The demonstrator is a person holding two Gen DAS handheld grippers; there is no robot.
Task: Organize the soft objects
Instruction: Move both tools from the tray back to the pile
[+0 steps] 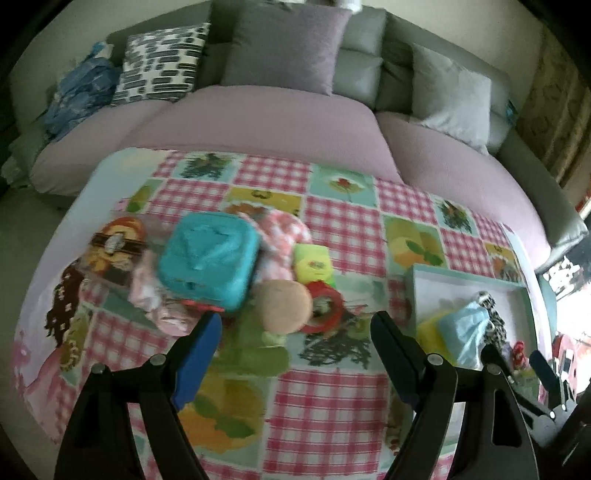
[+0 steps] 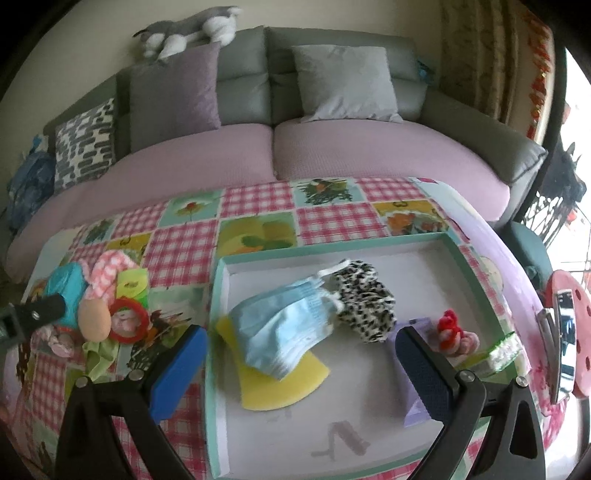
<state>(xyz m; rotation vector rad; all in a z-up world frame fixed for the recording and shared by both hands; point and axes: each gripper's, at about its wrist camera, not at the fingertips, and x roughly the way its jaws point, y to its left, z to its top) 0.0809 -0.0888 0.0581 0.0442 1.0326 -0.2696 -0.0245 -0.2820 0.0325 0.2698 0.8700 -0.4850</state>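
A pile of soft things lies on the checked tablecloth: a teal pouch (image 1: 208, 264), a pink checked cloth (image 1: 280, 236), a beige round puff (image 1: 282, 304), a red ring (image 1: 325, 306) and a green cloth (image 1: 258, 347). My left gripper (image 1: 295, 325) hovers open over the puff, gripping nothing. A white tray with a teal rim (image 2: 221, 295) holds a blue face mask (image 2: 288, 328), a leopard-print scrunchie (image 2: 365, 306), a yellow sponge (image 2: 284, 384), a purple packet (image 2: 413, 406) and a small red item (image 2: 448, 328). My right gripper (image 2: 301, 336) is open above the mask and holds nothing.
Behind the table stands a grey sofa with pink seat covers (image 2: 332, 147) and several cushions; a plush dog (image 2: 188, 29) lies on its back. A pink round object (image 2: 576, 332) sits past the table's right edge. Blue fabric (image 1: 81, 92) lies on the sofa's left end.
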